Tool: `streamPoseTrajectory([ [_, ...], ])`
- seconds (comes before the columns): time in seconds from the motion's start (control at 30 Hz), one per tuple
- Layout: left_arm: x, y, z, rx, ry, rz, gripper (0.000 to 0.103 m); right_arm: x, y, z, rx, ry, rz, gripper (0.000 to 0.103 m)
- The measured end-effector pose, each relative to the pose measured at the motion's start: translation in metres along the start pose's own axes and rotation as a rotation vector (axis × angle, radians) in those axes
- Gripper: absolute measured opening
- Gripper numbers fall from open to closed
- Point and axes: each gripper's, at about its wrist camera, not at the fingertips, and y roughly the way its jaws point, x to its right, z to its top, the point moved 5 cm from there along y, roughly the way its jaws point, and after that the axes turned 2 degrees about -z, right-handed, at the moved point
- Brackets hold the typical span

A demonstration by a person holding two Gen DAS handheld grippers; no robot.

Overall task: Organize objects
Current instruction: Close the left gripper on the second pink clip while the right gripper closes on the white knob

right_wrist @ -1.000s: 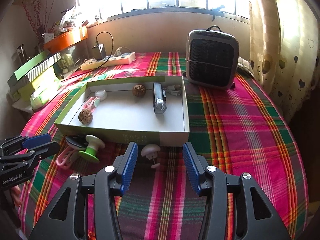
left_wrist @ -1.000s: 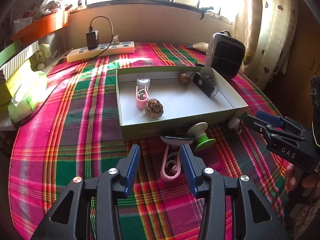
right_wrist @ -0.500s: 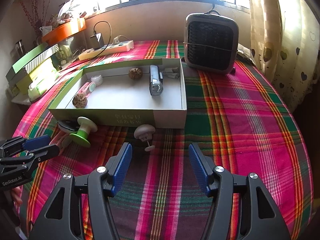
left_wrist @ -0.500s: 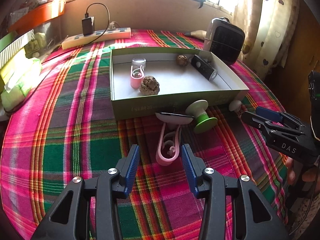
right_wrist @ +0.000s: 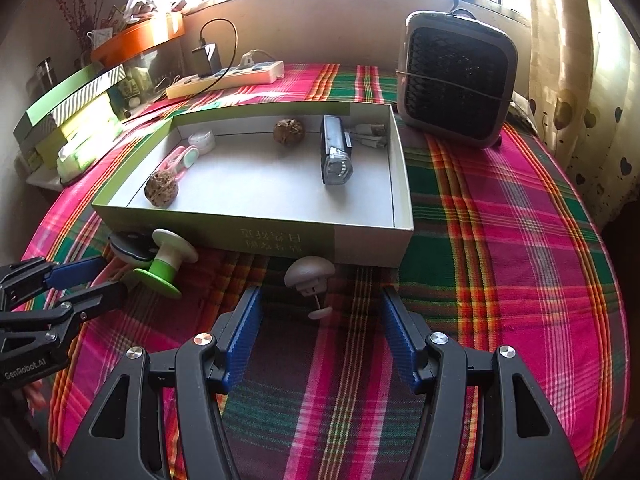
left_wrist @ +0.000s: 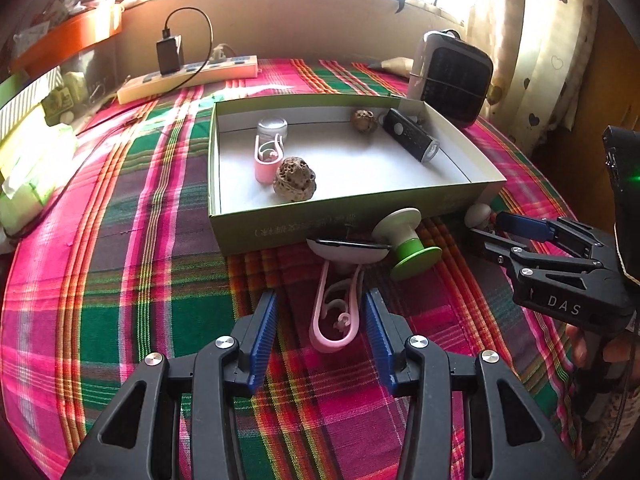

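In the left wrist view, the left gripper (left_wrist: 320,334) has its fingers spread on both sides of the pink clip (left_wrist: 335,312), not pressing it; a green spool (left_wrist: 406,242) lies just beside, against the green box (left_wrist: 280,228), and the other gripper reads "DAS". In the right wrist view, the right gripper (right_wrist: 320,334), whose jaws have just been opening, stands spread near the white mushroom-shaped knob (right_wrist: 309,274), nothing pinched; "GenRobot.AI" is written on the left gripper, and the box print is not readable.

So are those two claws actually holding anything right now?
No. The left gripper stands open around a pink clip without pinching it; the right gripper is open before a small white knob.
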Motion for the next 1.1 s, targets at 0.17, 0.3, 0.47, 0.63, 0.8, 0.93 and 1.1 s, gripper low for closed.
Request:
streamPoseTrajectory([
  [0.17, 0.0005, 0.0024, 0.0033, 0.001, 0.005, 0.008, 0.042, -0.0018, 0.0037, 0.004, -0.004, -0.019, -0.009, 0.06],
  [0.3, -0.0001, 0.0039, 0.0051, 0.005, 0.002, 0.009, 0.042, -0.0028, 0.0062, 0.0063, -0.006, -0.031, -0.016, 0.06],
  [0.47, -0.0005, 0.0048, 0.0063, 0.007, 0.002, 0.01, 0.042, -0.003, 0.0085, 0.0089, -0.009, -0.038, -0.028, 0.06],
  [0.63, -0.0003, 0.005, 0.0072, 0.008, -0.001, 0.008, 0.042, -0.0024, 0.0088, 0.0098, -0.009, -0.035, -0.031, 0.06],
  [0.8, -0.0006, 0.005, 0.0074, 0.009, -0.002, 0.01, 0.04, -0.0023, 0.0088, 0.0097, -0.009, -0.036, -0.031, 0.06],
  [0.93, -0.0019, 0.0043, 0.0074, 0.011, -0.004, 0.013, 0.035, -0.0023, 0.0086, 0.0098, -0.008, -0.035, -0.032, 0.056],
  [1.1, -0.005, 0.0038, 0.0072, 0.013, -0.006, 0.023, 0.028, -0.0021, 0.0078, 0.0101, -0.004, -0.037, -0.031, 0.049],
])
